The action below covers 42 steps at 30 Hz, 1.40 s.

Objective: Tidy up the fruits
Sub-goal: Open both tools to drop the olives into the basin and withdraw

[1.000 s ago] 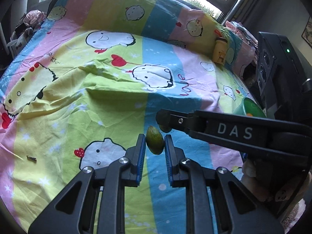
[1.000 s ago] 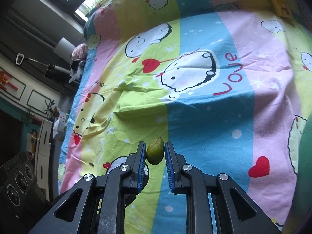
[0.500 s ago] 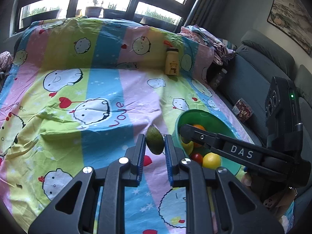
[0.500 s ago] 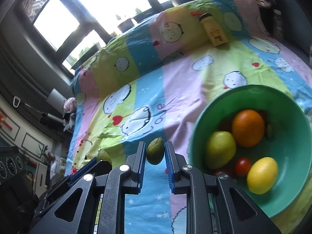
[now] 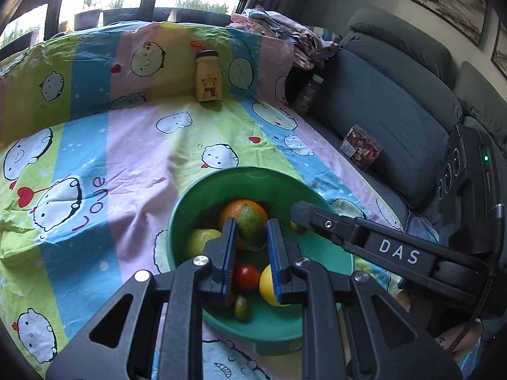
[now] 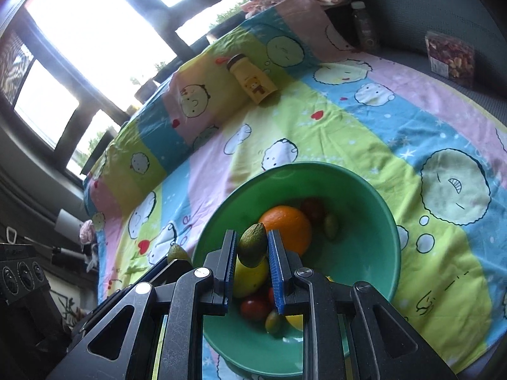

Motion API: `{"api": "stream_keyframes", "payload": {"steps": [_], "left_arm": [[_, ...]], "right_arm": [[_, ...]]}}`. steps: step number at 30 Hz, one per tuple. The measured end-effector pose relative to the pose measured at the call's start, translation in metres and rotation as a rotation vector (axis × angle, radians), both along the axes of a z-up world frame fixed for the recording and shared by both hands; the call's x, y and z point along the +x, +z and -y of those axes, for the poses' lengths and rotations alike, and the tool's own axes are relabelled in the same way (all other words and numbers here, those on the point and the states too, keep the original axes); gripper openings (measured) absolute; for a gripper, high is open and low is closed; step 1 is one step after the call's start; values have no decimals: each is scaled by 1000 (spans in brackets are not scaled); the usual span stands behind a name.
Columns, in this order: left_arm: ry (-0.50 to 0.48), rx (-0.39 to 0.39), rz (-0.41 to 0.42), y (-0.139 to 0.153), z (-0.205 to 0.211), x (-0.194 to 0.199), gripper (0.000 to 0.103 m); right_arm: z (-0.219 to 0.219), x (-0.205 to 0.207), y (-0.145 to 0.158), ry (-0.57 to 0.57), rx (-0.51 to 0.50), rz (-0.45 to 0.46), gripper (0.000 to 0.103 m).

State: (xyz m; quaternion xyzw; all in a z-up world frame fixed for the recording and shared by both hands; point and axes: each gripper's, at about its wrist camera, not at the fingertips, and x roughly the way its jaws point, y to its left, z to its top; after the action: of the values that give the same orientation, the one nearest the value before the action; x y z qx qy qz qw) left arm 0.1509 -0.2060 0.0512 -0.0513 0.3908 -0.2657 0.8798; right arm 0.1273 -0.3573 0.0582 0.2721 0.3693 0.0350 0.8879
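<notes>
The left gripper (image 5: 252, 240) hides part of the orange (image 5: 233, 210) and the yellow lemon (image 5: 267, 288); the green bowl (image 6: 374, 221) has its near rim cut off behind the right gripper (image 6: 252, 248).

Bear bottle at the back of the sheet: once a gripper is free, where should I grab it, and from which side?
Grip the bear bottle around its straight body, below the narrower neck, jaws on its left and right. Come from the bowl side: it stands upright with the sheet rising close behind, so the rear looks blocked.
</notes>
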Motion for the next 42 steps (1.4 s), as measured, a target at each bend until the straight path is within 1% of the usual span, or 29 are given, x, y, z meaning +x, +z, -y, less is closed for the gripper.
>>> {"api": "stream_keyframes", "payload": {"steps": [2,5,6,8,13,15,18,19,21,22,23,24,25,26,27,28,29,30,32,33,34,37,42], "left_arm": [[-13,11,-7,-4,8,2,19],[-43,2,-39,-11,17,6,19],[-47,3,-47,-13,20,7,19],[-42,10,-58,-18,23,10,19],[-42,23,-79,-25,29,12,19],[-42,28,-80,-27,32,12,19],[-37,39,-86,-28,33,12,19],[-36,43,-84,-28,33,11,20],[-37,51,-78,-27,34,10,28],[-36,55,-78,-26,34,9,38],[-32,52,-76,-24,33,8,46],[-27,64,-71,-22,33,7,49],[-23,67,-63,-21,33,5,57],[-20,68,-54,-19,32,3,69],[-16,72,-45,-17,31,1,73],[-11,77,-33,-15,30,-1,81],[-7,83,-21,-13,29,-3,86],[-2,89,-12,-11,27,-4,87],[10,104,-6,-8,25,-6,98],[17,113,-6,-7,24,-7,101],[27,124,-8,-6,23,-8,102],[38,140,-12,-6,19,-8,102],[43,158,-28,-10,17,-10,102]], "right_arm": [[6,0,-4,-10,10,-12,22],[11,1,-8,-45,-20,-44,22],[13,2,-10,-44,-11,-46,22],[17,3,-12,-40,4,-49,22],[21,5,-19,-72,-15,-90,22],[23,5,-21,-78,-13,-101,22],[22,5,-20,-92,-37,-112,22],[21,5,-20,-92,-41,-114,22],[22,4,-19,-94,-33,-113,23],[22,5,-19,-96,-36,-117,24],[22,5,-20,-100,-47,-125,26],[22,5,-19,-107,-59,-129,30],[23,4,-19,-115,-62,-124,35],[24,2,-18,-124,-64,-120,38],[25,0,-16,-132,-66,-112,46],[26,-2,-14,-138,-66,-99,53],[27,-5,-11,-143,-64,-82,56],[27,-8,-8,-146,-63,-66,59],[28,-12,-3,-149,-64,-43,65],[28,-14,-1,-150,-66,-34,69],[29,-15,1,-150,-68,-26,70],[28,-16,4,-147,-77,-19,70],[26,-15,4,-150,-96,-31,71]]}}
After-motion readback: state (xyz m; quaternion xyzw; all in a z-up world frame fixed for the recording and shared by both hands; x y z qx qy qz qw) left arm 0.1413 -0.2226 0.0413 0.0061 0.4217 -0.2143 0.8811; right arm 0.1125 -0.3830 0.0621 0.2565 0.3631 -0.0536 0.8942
